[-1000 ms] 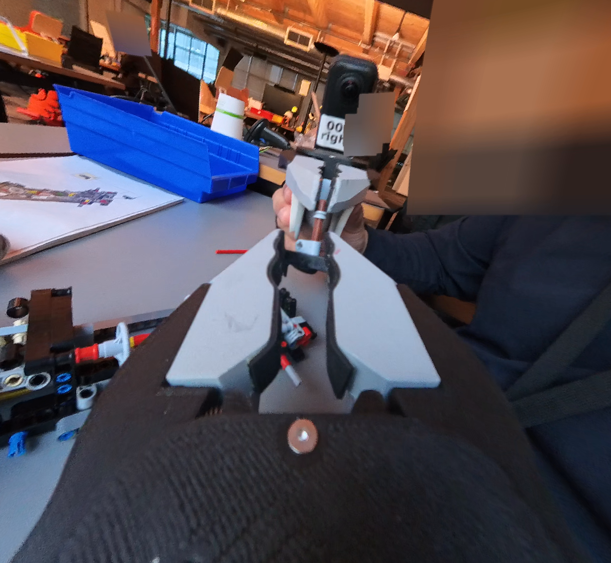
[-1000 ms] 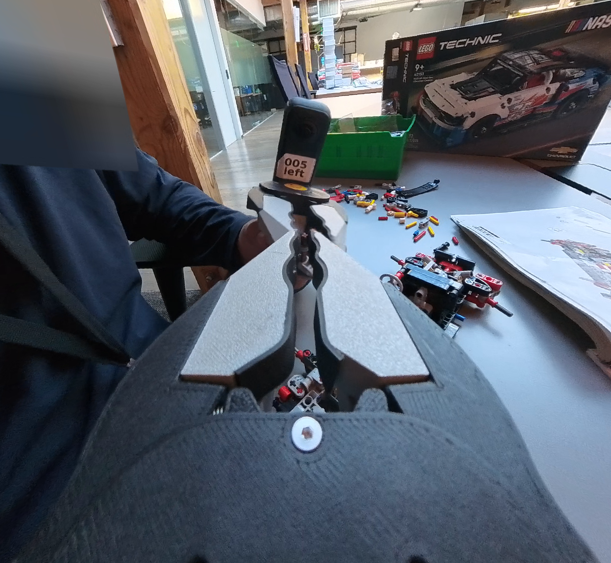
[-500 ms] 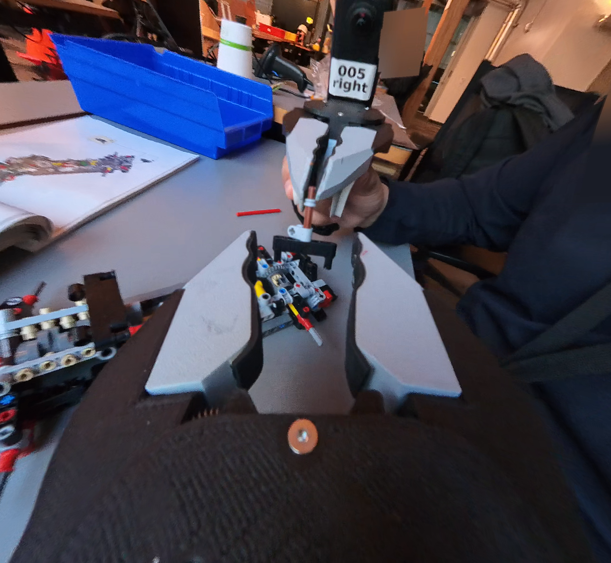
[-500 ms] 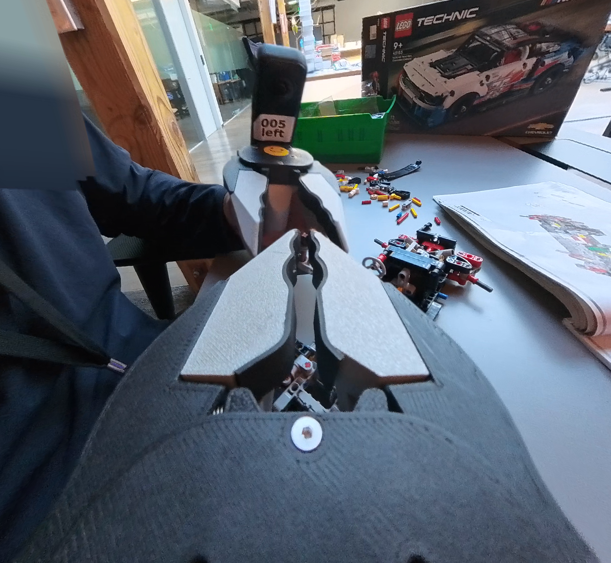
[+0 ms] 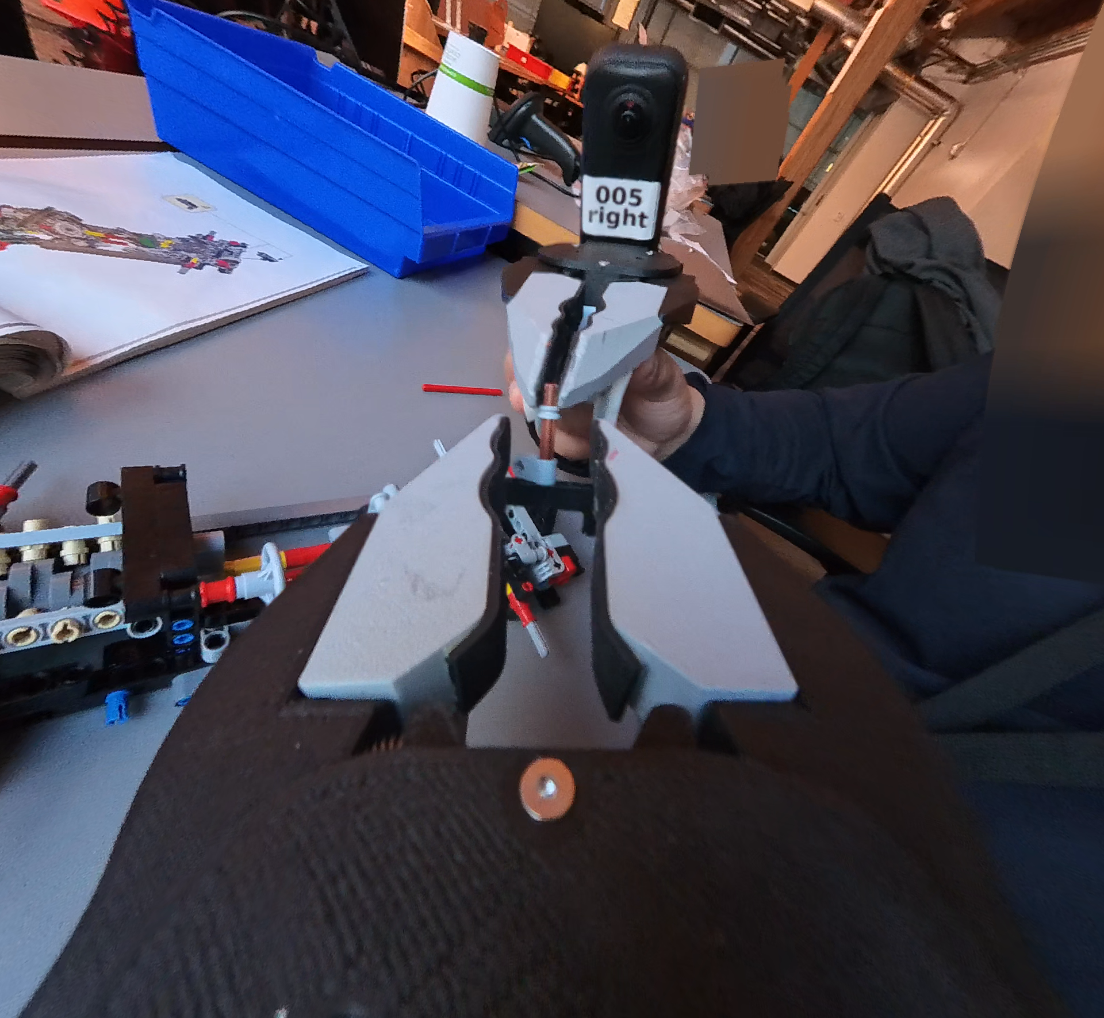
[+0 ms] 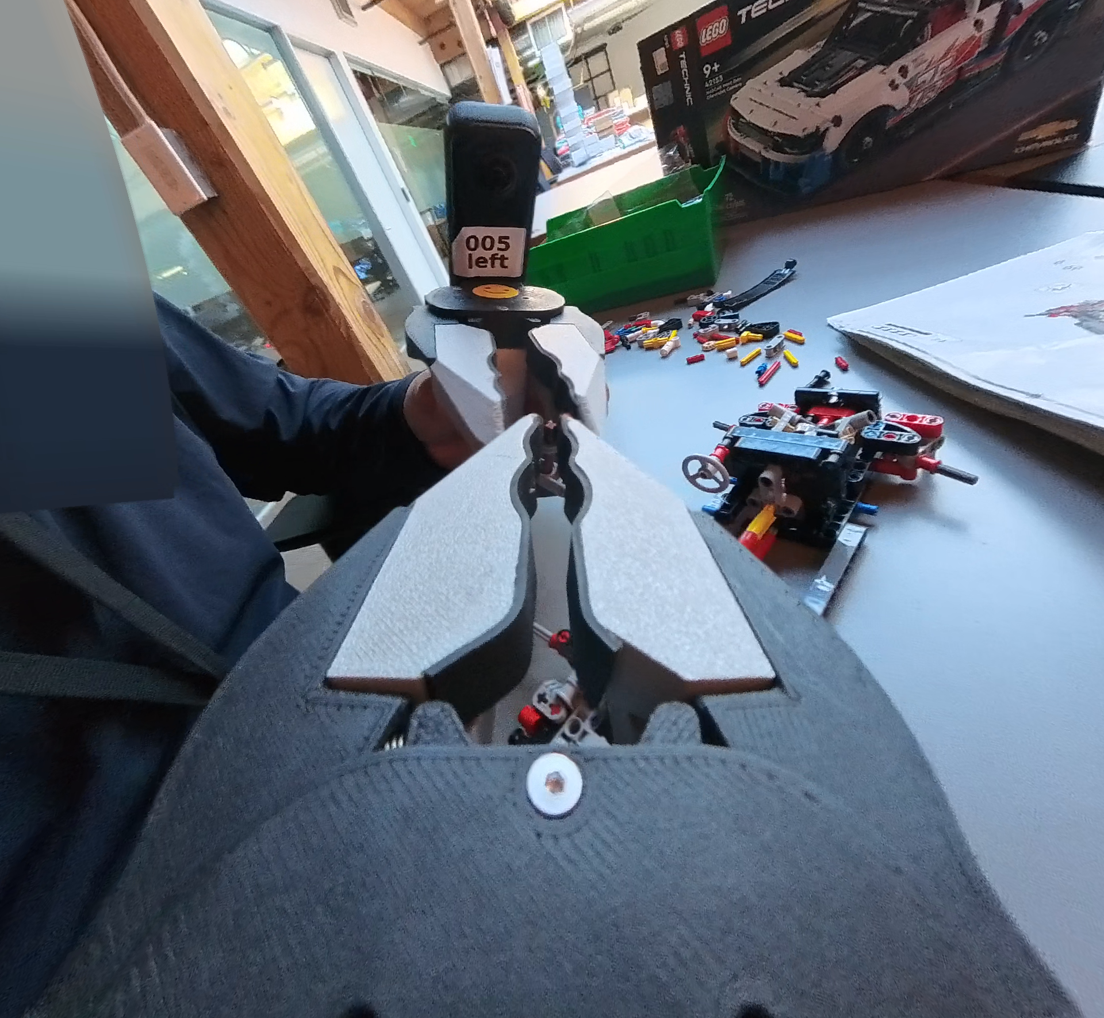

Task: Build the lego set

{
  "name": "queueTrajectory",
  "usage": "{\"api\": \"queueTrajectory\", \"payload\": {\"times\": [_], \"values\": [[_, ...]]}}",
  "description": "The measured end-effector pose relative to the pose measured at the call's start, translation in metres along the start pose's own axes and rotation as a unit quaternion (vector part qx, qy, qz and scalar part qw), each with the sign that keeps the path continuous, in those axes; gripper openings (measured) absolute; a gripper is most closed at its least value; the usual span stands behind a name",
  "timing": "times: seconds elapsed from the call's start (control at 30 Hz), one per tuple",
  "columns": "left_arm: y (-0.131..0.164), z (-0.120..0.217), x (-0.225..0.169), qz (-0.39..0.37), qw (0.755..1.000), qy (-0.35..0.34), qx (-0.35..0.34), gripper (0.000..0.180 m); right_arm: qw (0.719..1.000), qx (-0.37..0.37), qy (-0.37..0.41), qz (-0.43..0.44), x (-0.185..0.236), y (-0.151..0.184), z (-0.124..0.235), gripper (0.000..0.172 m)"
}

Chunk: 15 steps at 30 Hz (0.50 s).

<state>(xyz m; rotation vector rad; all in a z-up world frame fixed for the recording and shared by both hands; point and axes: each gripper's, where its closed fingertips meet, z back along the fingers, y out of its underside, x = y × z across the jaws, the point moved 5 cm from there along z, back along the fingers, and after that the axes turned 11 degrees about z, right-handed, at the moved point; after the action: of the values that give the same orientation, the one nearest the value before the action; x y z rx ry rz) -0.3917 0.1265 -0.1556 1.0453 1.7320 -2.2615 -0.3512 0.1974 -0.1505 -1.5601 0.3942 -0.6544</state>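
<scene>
My left gripper [image 5: 549,442] is shut on the black crossbeam [image 5: 549,494] of a small black, grey and red brick assembly [image 5: 537,562], with both pads against the beam's ends. My right gripper [image 5: 546,392] faces it and is shut on a brown axle [image 5: 548,421] that carries a grey bush. The axle's lower end sits in a light grey connector [image 5: 540,466] on top of the beam. In the right wrist view the right gripper [image 6: 548,433] pinches the axle [image 6: 546,451] at its tips, with the left gripper [image 6: 537,409] just behind. The assembly [image 6: 555,702] shows below the fingers.
A larger brick chassis [image 5: 89,589] lies left of the left gripper; it also shows in the right wrist view [image 6: 800,463]. An open instruction booklet [image 5: 149,260], a blue bin [image 5: 299,135], a red axle [image 5: 463,390], loose parts [image 6: 717,332], a green bin [image 6: 627,254] and the set's box [image 6: 866,69] are on the grey table. Only a small space, under 4 cm, lies between the two pairs of fingers.
My left gripper opened, leaving the small assembly on the table, then closed on its black beam again. My right gripper stayed shut on the brown axle throughout.
</scene>
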Motion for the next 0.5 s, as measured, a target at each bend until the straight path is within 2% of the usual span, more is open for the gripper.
{"api": "queueTrajectory", "payload": {"times": [0.2, 0.5], "values": [[-0.0013, 0.0017, 0.0008, -0.007, 1.0, -0.008, -0.022, 0.008, 1.0, -0.008, 0.002, -0.021, -0.0003, 0.0014, -0.0024, 0.001], [0.0026, -0.0022, 0.0007, -0.006, 0.999, -0.029, -0.034, 0.004, 0.999, -0.008, 0.031, -0.023, -0.0009, 0.004, 0.0004, 0.0]]}}
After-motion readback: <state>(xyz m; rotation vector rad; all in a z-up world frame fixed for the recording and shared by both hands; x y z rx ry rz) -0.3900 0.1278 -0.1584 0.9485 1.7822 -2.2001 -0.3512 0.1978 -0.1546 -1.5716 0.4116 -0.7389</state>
